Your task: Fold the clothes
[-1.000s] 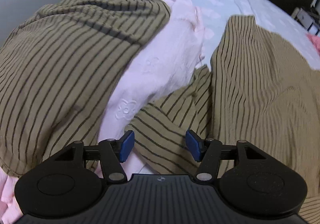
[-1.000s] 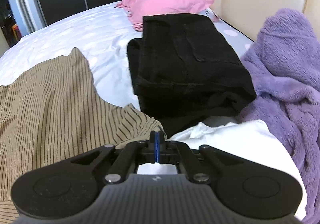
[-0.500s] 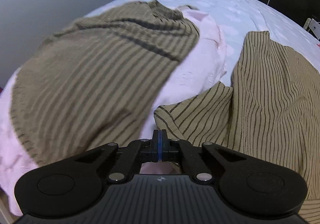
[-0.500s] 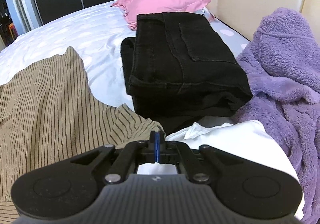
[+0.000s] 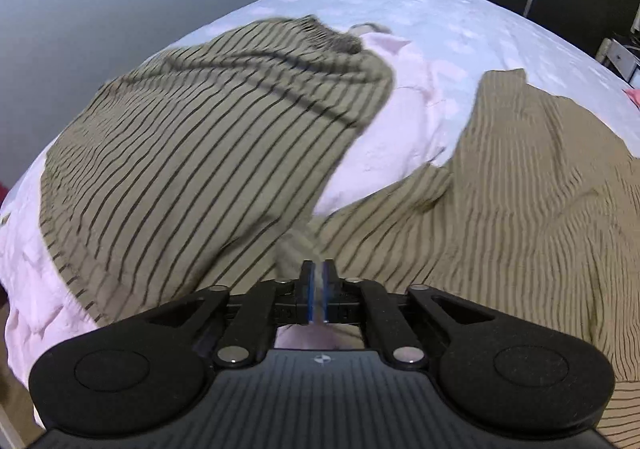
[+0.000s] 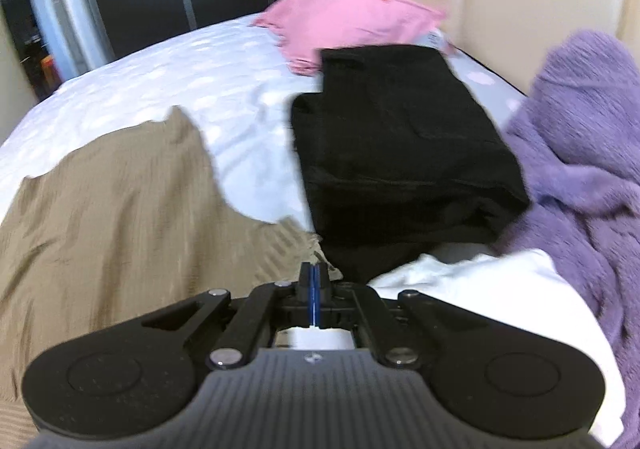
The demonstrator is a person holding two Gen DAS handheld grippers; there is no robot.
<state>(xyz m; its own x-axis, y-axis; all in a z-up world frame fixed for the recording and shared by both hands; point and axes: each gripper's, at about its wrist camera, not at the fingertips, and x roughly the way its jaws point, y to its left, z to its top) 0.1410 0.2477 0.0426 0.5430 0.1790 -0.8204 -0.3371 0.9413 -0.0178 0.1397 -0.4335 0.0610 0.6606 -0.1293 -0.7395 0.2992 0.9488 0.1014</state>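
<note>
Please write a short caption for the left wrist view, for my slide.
Left gripper, fingers opening slightly around the striped olive garment, above a pale pink garment on the bed.

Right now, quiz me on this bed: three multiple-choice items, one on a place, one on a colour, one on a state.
1. What lies just beyond the far end of the black trousers?
A. a pink cushion
B. a green towel
C. a wicker basket

2. What colour is the underlying garment that the olive striped garment partly covers?
A. navy
B. pale pink
C. bright yellow

3. In what state are the black trousers?
A. folded into a compact stack
B. hanging from a hanger
C. spread out flat at full length

Answers:
1. A, since the right wrist view shows the pink cushion right behind the trousers, by the headboard.
2. B, since pale pink cloth shows past the striped edge in the left wrist view.
3. A, since layered folded edges show at their near end.
</note>
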